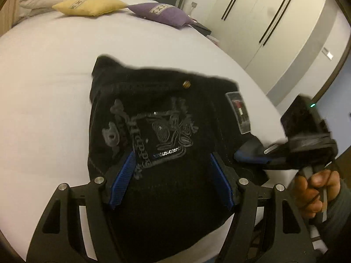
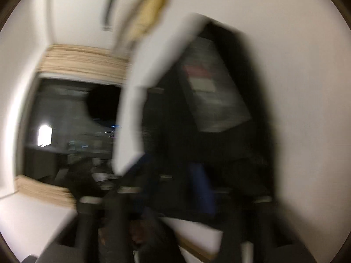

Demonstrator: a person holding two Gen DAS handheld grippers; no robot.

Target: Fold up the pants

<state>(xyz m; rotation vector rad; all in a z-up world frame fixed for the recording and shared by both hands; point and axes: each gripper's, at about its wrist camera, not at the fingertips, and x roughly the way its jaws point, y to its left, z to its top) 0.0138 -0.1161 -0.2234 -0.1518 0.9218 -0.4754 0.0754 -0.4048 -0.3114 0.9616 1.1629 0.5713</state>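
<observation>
The black pants (image 1: pixel 158 118) lie on the white bed (image 1: pixel 43 76) as a compact bundle, waistband and crest print facing up — by the look of it, late in the folding. The left gripper (image 1: pixel 170 179) hovers over them, jaws wide, pads pressing nothing. At the right edge, the right gripper (image 1: pixel 252 154) is closed at the bundle's corner; whether it pinches cloth is unclear. Next, probably: tidy edges.

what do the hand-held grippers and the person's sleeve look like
The left hand-held gripper is black, with blue ribbed pads on its fingers and silver pivot pins. The right hand-held gripper has the same black and blue build and a green light. The sleeve is grey.
</observation>
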